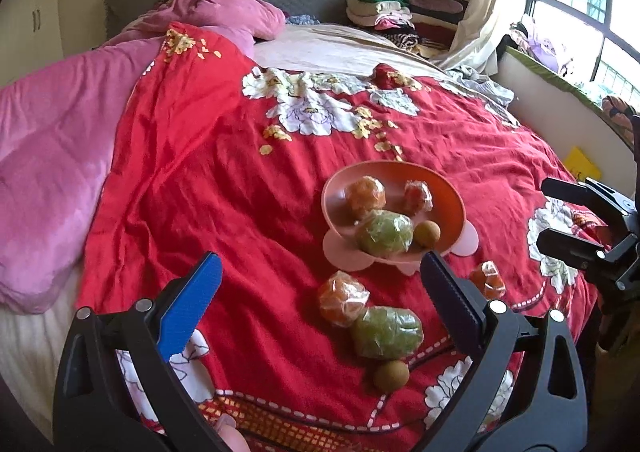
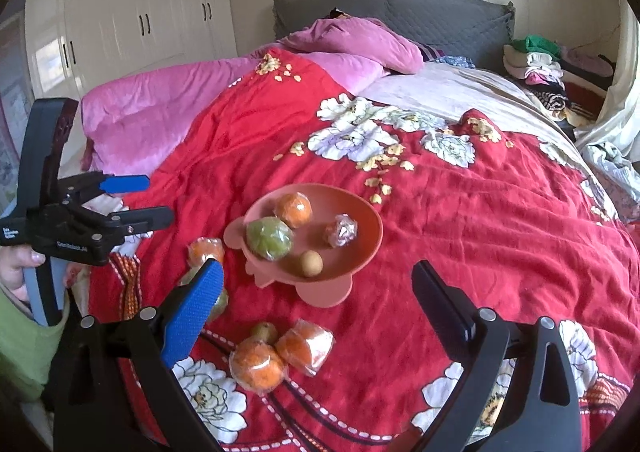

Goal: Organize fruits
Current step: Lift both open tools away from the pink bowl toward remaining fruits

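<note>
Fingers (image 1: 192, 304) of the left gripper (image 1: 320, 292) and of the right gripper (image 2: 316, 296) stand apart, empty. Four wrapped fruits sit in the pink bowl (image 1: 448, 188); likely next, closing on the orange (image 1: 343, 298) on the bed (image 1: 240, 192).

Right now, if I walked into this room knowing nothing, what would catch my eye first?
Probably the bright red flowered bedspread covering the bed, with a pink bowl on it holding four fruits, several wrapped in clear film. More wrapped fruits, like an orange, lie loose on the cover in front of the bowl, between two open handheld grippers, left and right.
</note>
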`<state>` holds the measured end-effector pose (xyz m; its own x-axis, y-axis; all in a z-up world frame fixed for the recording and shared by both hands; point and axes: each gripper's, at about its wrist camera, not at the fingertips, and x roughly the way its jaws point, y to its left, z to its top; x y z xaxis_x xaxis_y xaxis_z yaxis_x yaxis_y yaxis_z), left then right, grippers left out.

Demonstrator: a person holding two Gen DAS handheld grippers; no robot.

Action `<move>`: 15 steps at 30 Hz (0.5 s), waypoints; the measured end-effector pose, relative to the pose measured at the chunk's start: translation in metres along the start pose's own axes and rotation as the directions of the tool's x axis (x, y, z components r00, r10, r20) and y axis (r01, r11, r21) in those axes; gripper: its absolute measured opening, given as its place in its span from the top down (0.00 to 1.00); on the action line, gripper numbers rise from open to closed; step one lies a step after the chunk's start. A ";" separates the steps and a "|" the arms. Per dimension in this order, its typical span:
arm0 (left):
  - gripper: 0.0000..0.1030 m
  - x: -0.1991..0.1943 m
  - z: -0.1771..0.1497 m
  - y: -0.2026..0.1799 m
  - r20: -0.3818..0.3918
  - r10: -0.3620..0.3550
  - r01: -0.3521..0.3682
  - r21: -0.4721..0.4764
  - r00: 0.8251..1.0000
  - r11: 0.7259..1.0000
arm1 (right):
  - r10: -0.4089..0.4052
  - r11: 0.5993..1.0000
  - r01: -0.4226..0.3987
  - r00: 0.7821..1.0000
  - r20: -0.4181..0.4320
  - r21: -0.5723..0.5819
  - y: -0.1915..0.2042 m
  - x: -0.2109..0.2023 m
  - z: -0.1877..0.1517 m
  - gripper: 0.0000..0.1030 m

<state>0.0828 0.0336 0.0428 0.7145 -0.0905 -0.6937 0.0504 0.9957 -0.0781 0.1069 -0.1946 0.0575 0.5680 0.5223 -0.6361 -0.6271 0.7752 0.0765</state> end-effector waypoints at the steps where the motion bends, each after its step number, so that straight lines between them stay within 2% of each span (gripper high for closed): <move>1: 0.09 0.000 -0.002 -0.001 -0.002 0.000 0.000 0.002 1.000 1.000 | -0.001 1.000 0.001 1.000 -0.002 0.003 0.000 0.000 -0.002 0.08; 15: 0.09 0.003 -0.015 -0.003 -0.039 -0.002 0.002 0.006 0.999 1.000 | 0.017 1.000 -0.016 0.999 -0.049 0.024 0.002 0.004 -0.021 0.08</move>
<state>0.0746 0.0304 0.0300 0.6867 -0.0935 -0.7209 0.0565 0.9956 -0.0753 0.0965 -0.1988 0.0391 0.5305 0.5173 -0.6715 -0.6228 0.7753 0.1053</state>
